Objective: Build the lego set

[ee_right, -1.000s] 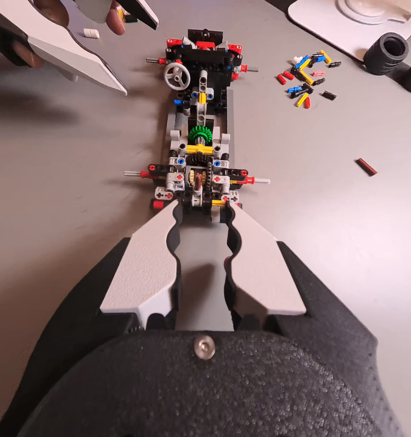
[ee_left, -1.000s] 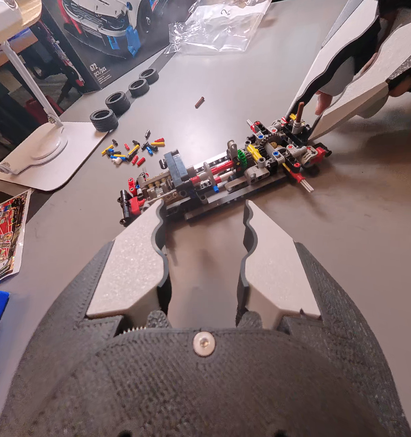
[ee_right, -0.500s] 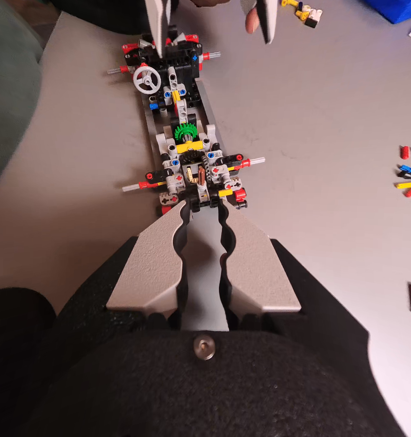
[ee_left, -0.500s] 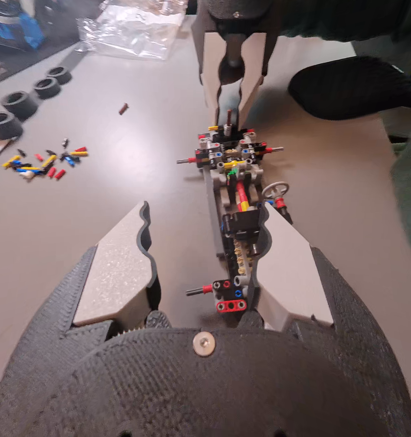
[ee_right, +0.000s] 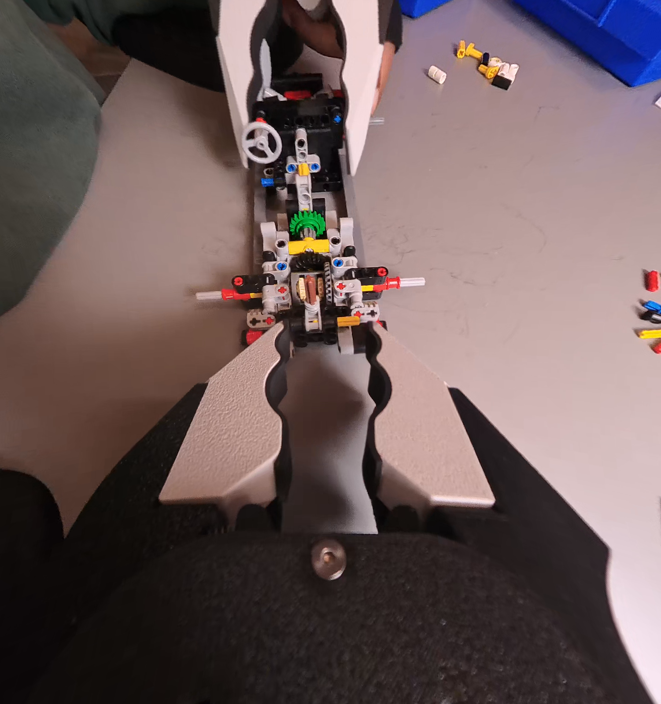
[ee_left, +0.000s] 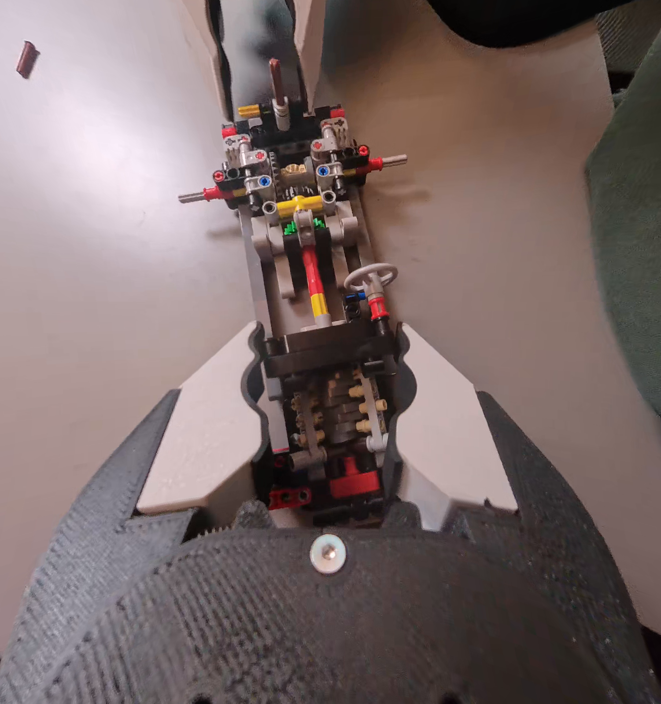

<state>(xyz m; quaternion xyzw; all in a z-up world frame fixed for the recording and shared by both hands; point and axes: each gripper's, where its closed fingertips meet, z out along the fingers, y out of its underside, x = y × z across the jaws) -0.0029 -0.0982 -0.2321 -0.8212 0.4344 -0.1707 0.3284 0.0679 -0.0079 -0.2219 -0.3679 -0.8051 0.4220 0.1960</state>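
A long lego car chassis (ee_left: pixel 306 266) lies on the grey table (ee_left: pixel 93 266), also in the right wrist view (ee_right: pixel 306 244). It has a grey steering wheel (ee_left: pixel 371 276), a green gear (ee_right: pixel 307 224) and an upright brown axle (ee_left: pixel 277 84) at its rear. My left gripper (ee_left: pixel 329 335) is shut on the black block at the chassis front. My right gripper (ee_right: pixel 329 331) is shut on the rear end, its tips touching both sides. Each gripper shows in the other's view: the right one (ee_left: pixel 270 112), the left one (ee_right: pixel 299 167).
A loose brown piece (ee_left: pixel 27 59) lies apart on the table. Small red, blue and yellow parts (ee_right: pixel 660 316) lie to the right, with yellow and white bits (ee_right: pixel 489 66) and a blue bin (ee_right: pixel 607 38) farther off. Green fabric (ee_left: pixel 645 266) borders the table edge. My hands' fingertips stand some 12 centimetres from each other. My left tips are about 25 centimetres from the loose brown piece (ee_left: pixel 27 59), my right tips only 15 centimetres.
The chassis has swung round on the table with my right gripper holding its rear. My left gripper moved over the front end and closed on the black block.
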